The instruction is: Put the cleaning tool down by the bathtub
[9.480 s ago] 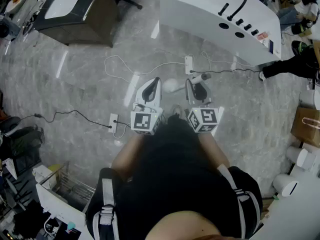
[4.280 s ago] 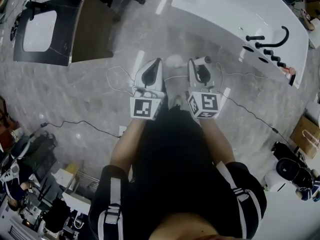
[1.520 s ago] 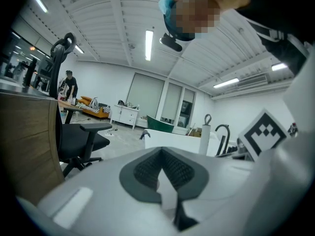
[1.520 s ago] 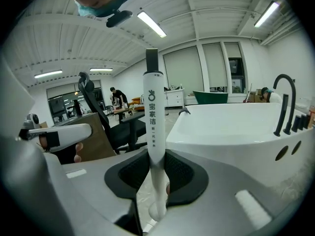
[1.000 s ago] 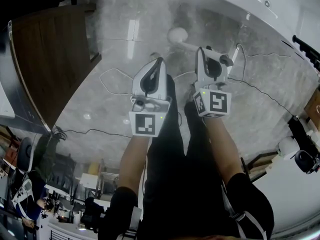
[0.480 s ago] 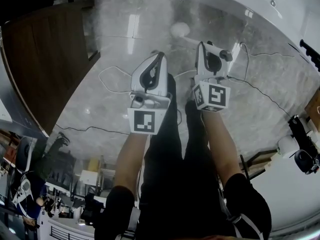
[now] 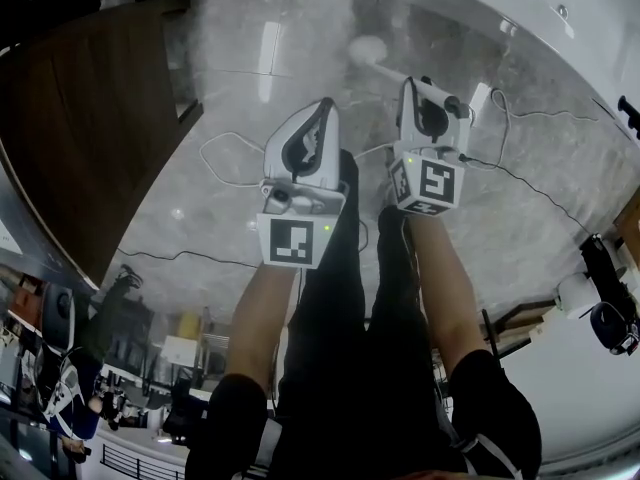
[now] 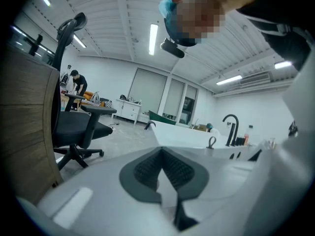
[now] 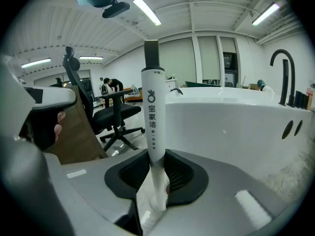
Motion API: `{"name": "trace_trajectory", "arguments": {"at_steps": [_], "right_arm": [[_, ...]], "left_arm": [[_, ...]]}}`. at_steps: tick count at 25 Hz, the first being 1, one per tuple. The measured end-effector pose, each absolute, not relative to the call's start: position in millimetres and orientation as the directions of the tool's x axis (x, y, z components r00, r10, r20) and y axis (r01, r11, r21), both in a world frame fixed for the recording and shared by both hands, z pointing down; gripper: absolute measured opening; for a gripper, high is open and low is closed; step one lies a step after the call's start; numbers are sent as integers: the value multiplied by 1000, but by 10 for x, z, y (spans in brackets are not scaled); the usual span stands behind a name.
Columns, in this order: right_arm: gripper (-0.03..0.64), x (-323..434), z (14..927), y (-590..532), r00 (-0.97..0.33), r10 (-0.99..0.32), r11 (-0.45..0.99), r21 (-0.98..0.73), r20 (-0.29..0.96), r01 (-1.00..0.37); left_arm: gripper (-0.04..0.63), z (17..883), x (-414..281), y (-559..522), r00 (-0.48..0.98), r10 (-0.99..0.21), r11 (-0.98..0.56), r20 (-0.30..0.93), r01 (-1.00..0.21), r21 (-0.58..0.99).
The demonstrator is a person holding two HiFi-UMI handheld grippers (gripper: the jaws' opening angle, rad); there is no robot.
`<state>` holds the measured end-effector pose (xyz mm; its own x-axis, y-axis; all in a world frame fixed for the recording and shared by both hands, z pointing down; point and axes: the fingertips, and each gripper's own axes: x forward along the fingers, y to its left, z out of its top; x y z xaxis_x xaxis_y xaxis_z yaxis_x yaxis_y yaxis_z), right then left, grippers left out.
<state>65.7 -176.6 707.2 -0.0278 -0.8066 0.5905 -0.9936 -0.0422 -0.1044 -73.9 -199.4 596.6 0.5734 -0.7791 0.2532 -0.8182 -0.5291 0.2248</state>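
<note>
The cleaning tool is a white brush with a round head [image 7: 367,50] and a long white handle [image 9: 152,122] with print on it. My right gripper [image 7: 411,86] is shut on that handle, which stands up between the pads [image 9: 178,173] in the right gripper view. The brush hangs above the floor just short of the white bathtub [image 7: 480,8], whose wall [image 9: 236,127] fills the right side of that view. Beside it, my left gripper [image 7: 324,108] is held shut, with nothing between its pads [image 8: 142,168].
A wooden cabinet [image 7: 90,118] stands on the left. Thin cables [image 7: 225,153] run over the grey marble floor, one towards the tub [image 7: 530,183]. A black office chair [image 8: 74,127] stands farther back. A black faucet [image 9: 285,68] rises from the tub rim.
Over the last seconds I have come across the floor up to the bathtub. In the last second both grippers and the brush shifted slightly forward and right; the grip is unchanged.
</note>
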Motion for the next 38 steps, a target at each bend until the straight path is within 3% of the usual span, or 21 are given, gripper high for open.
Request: {"name": "trace_trajectory", "arguments": {"at_steps": [38], "right_arm": [[95, 649, 8484, -2035, 10, -684, -73, -54, 729, -996]], "left_arm": [[6, 6417, -837, -2318, 600, -756, -546, 262, -798, 254]]}}
